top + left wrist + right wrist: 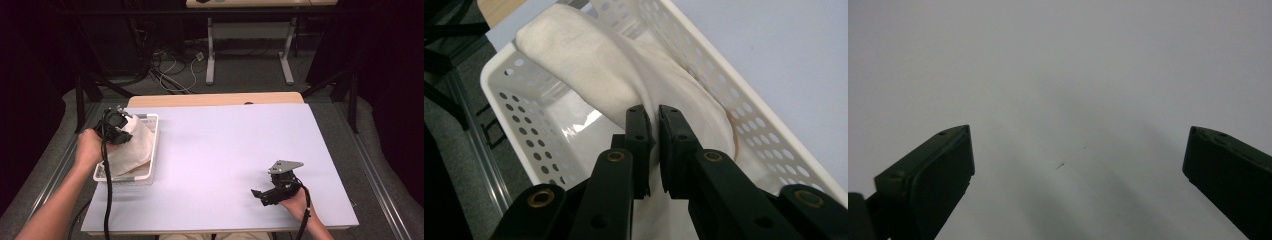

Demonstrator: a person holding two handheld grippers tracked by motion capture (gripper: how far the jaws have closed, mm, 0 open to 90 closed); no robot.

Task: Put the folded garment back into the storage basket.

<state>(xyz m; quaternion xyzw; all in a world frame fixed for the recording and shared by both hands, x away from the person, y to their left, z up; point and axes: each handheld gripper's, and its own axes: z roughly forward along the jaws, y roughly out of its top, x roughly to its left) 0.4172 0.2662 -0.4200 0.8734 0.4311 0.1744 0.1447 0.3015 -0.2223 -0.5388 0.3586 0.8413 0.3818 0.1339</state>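
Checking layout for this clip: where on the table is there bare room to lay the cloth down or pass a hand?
The pale table top is bare between the white basket and the right tool, and from there to the far and right edges. It is crowded only at the left edge, where the left tool pinches the white cloth in the basket.
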